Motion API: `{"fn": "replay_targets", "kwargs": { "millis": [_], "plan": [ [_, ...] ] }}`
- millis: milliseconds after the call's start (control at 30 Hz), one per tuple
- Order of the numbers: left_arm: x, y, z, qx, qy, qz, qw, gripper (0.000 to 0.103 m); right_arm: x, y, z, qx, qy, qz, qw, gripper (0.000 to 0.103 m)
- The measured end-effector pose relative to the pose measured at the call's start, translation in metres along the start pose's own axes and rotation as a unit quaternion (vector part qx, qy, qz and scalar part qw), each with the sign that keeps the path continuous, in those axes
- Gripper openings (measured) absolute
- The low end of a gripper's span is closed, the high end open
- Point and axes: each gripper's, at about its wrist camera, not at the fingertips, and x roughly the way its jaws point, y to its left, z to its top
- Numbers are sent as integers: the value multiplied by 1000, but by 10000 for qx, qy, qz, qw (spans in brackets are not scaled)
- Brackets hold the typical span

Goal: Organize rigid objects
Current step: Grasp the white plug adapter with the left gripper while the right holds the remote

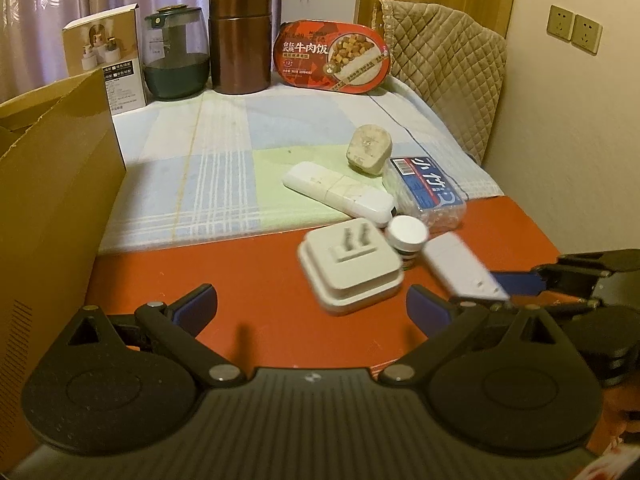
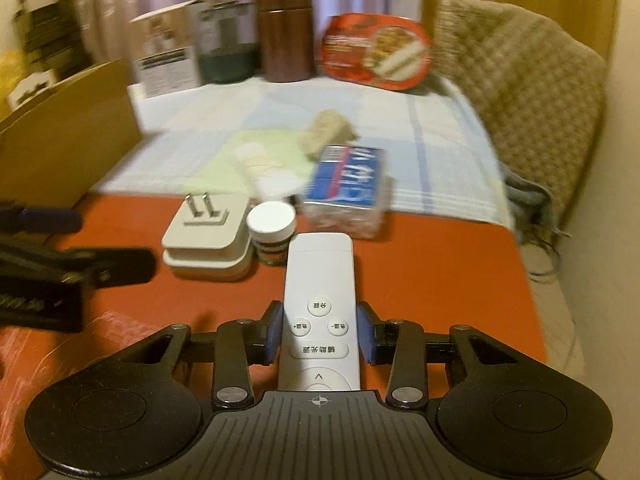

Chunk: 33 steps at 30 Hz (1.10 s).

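the right gripper (image 2: 320, 334) was clenched on a slim white plastic remote control (image 2: 318, 304); the left gripper (image 1: 312, 306) hung released above the red tabletop (image 1: 248, 272).

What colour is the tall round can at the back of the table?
The tall can is shiny reddish-brown, like copper. It shows best in the left wrist view.

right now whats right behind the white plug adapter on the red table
A small jar with a white lid stands at the white plug adapter's far right corner, and beyond both a long white remote lies on the checked cloth. The jar's lower part is hidden.
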Motion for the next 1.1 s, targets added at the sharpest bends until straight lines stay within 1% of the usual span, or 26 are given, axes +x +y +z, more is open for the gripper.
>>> {"fn": "replay_targets", "kwargs": {
  "millis": [67, 133, 333, 533, 667, 733, 767, 800, 867, 1033, 1100],
  "plan": [
    [2, 2, 1, 4, 3, 9, 10000, 99, 1, 6, -1, -146, 6, 167, 9998, 36],
    [6, 3, 2, -34, -8, 9, 10000, 99, 2, 6, -1, -159, -9, 63, 9999, 36],
    [24, -6, 7, -186, -46, -65, 9998, 99, -1, -12, -3, 301, -48, -324, 9990, 36],
    [44, -19, 9, -153, -93, 67, 9998, 98, -8, -21, -4, 471, -78, -388, 9981, 36],
    [54, -23, 9, -106, -69, 211, 9997, 91, -10, -21, -5, 512, -90, -397, 9979, 35],
    [57, -21, 9, -127, -42, 263, 9996, 84, -9, -21, -5, 513, -89, -397, 9979, 35],
    [57, -20, 8, -141, -35, 279, 9995, 76, -9, -21, -5, 512, -88, -397, 9979, 35],
    [57, -19, 8, -122, -23, 304, 9995, 64, -9, -21, -5, 515, -88, -395, 9979, 35],
    [53, -17, 5, -70, 1, 338, 9994, 61, -9, -21, -5, 512, -86, -397, 9979, 35],
    [32, -7, -10, -25, 81, 242, 9997, 60, -11, -21, -5, 539, -63, -393, 9978, 35],
    [19, -5, -20, 77, 123, 213, 9997, 60, -11, -20, -6, 556, -47, -378, 9977, 35]
  ]
}}
